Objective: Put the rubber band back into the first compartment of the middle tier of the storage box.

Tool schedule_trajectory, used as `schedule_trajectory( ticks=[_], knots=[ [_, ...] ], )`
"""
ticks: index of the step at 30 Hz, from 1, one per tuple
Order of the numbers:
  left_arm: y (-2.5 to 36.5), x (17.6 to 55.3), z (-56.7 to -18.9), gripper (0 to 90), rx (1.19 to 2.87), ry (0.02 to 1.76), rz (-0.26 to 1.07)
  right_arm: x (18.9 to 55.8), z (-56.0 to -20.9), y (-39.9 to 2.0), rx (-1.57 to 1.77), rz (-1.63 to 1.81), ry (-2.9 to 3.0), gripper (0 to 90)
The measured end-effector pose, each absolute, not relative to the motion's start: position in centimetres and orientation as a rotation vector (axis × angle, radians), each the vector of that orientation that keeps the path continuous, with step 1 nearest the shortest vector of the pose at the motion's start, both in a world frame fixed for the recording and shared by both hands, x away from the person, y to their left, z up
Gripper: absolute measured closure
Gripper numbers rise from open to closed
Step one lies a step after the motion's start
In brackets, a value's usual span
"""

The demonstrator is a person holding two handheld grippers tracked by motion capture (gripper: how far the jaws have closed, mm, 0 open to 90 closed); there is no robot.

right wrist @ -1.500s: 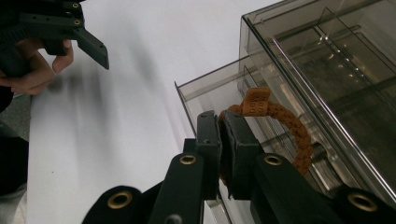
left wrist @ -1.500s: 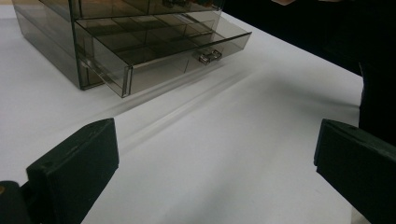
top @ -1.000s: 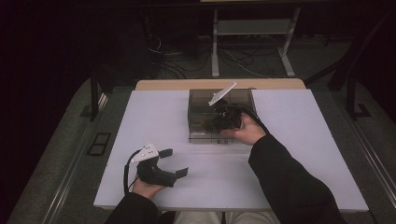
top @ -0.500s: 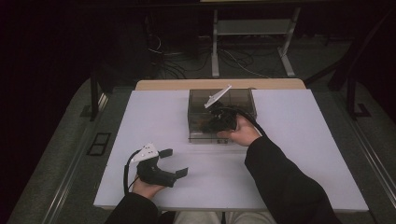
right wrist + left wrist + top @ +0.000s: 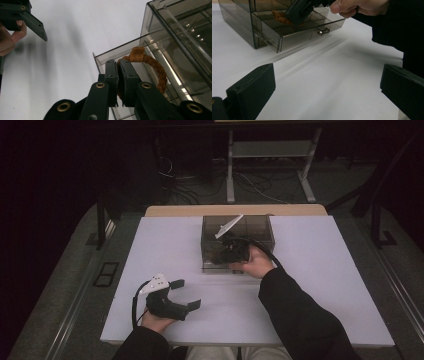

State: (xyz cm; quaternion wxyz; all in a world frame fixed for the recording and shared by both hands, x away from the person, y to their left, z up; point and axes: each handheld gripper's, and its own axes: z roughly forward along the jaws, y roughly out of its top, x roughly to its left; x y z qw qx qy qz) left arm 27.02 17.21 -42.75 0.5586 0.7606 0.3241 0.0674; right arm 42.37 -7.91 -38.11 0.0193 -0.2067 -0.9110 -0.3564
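A smoky clear drawer box [image 5: 260,226] stands at the table's middle back, with its lower drawer [image 5: 110,53] pulled out. My right gripper [image 5: 118,72] is shut on an orange beaded bracelet [image 5: 155,67], held over the open drawer. In the high view the right gripper [image 5: 228,253] is at the drawer's front. In the left gripper view the bracelet [image 5: 277,15] shows through the drawer wall beside the right gripper [image 5: 299,10]. My left gripper [image 5: 184,296] rests on the table at the front left. It is open and holds nothing [image 5: 327,87].
The white tabletop [image 5: 330,270] has bare room to the right and left of the box. The drawer has a small metal knob [image 5: 323,31] on its front. A metal stand [image 5: 270,150] and cables lie on the dark floor behind the table.
My right hand has moved a little left and nearer the drawer's front, still holding the bracelet. The left gripper has not moved.
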Motion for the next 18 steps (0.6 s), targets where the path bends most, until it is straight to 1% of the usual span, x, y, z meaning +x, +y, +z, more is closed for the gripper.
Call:
schedule_trajectory(
  ticks=[18],
  knots=[
    [17.2,27.0,-42.8,0.0,1.797,0.766,0.151,42.5,-39.8,-6.7,-0.626,-1.056,-2.838,83.4]
  ],
)
